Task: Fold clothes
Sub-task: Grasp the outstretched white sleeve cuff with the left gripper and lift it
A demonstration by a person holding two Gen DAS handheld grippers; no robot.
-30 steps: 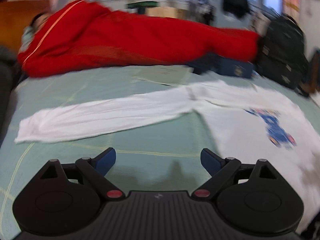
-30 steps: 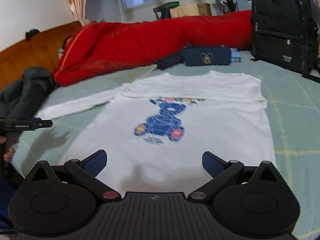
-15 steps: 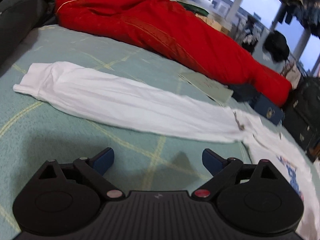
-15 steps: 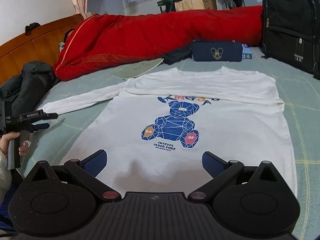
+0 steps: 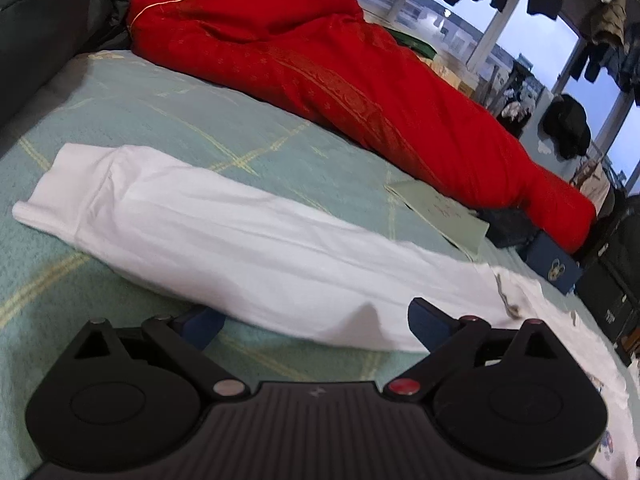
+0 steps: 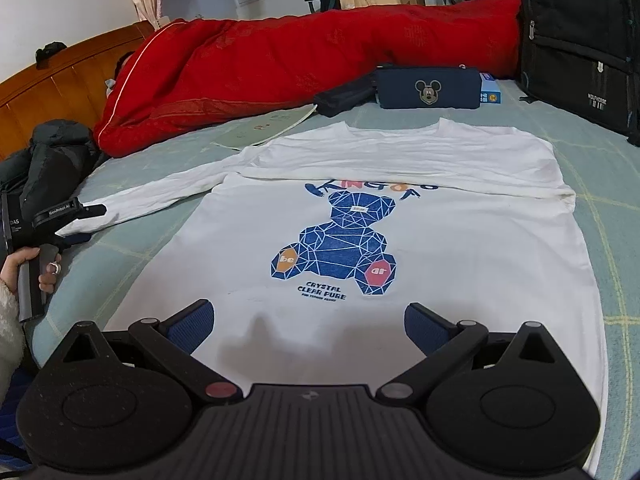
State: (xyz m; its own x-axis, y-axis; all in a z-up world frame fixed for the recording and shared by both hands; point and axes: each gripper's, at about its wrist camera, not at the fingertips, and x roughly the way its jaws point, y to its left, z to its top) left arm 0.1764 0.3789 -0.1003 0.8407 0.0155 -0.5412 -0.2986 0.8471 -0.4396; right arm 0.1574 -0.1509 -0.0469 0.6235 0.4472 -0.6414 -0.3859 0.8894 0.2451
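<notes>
White cotton fills both views: a long-sleeved bear-print shirt [image 6: 400, 208] lies face up and flat on the pale green checked bedspread [image 5: 168, 120], hem toward the right camera, neck at 12 o'clock. One sleeve [image 5: 224, 236] runs straight out toward 9 o'clock, and the other sleeve [image 6: 420, 168] is already laid across the chest, just above the bear print [image 6: 340, 248]. So the fold looks partway: one arm in, one out, body at full length.

At 9 o'clock in the right wrist view, a hand [image 6: 28, 268] holds the left gripper [image 5: 308, 318] low at the stretched sleeve. Its jaws stand wide apart with nothing pinched; the near edge of the sleeve lies between the blue fingers [image 5: 430, 322], with the left tip seemingly tucked under the cloth. That placement suits taking the sleeve near mid-length, so it can swing over the chest without trailing.

The right gripper [image 6: 308, 322] hovers over the hem at 6 o'clock, equally wide open and empty, probably waiting to steady or lift the bottom edge.

Beyond the shirt, from 10 to 1 o'clock, lies a red quilt [image 6: 300, 60], then a navy Mickey Mouse pouch [image 6: 430, 88] and a black backpack [image 6: 580, 44], all clear of the folding area.
</notes>
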